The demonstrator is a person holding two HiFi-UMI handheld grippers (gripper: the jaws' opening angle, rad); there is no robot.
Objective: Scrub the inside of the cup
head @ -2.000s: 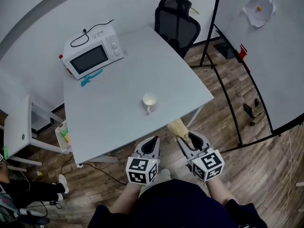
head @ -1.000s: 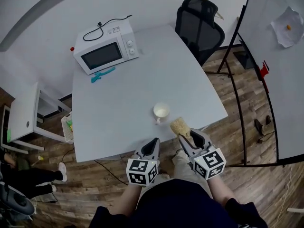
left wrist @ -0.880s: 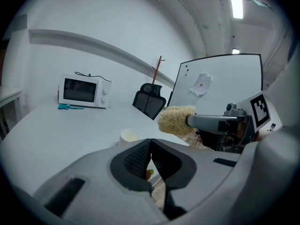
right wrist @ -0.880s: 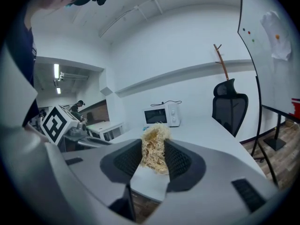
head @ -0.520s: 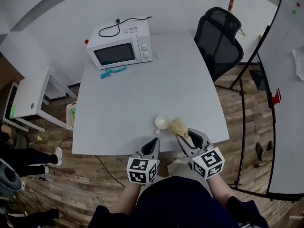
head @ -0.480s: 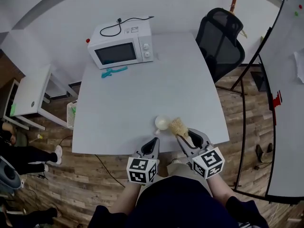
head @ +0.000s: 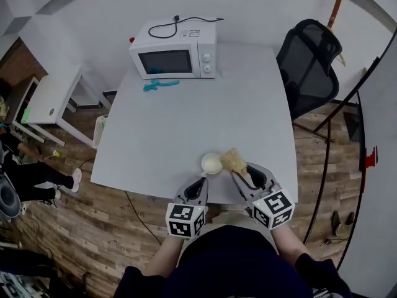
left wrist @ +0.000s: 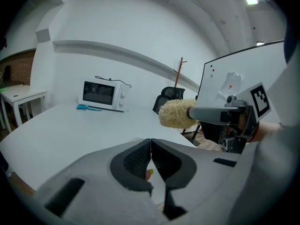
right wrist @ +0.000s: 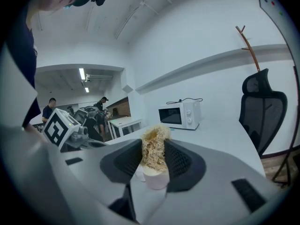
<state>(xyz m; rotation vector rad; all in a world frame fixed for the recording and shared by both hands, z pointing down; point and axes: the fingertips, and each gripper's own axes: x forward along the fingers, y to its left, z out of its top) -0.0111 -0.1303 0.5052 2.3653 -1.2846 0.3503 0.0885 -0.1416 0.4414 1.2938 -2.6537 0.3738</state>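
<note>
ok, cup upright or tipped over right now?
Upright. The head view looks down into the cup's round open mouth, and in the right gripper view it stands on the table just beyond the scrub pad.

The person wears a dark navy top [head: 229, 262] with dark sleeves [head: 313, 270]. The left gripper [head: 201, 182] and the right gripper [head: 247, 174] have the same look: a light grey body, black ribbed pads [left wrist: 133, 159] inside the jaws, and at the back a white cube [head: 185, 220] with black square markers.
</note>
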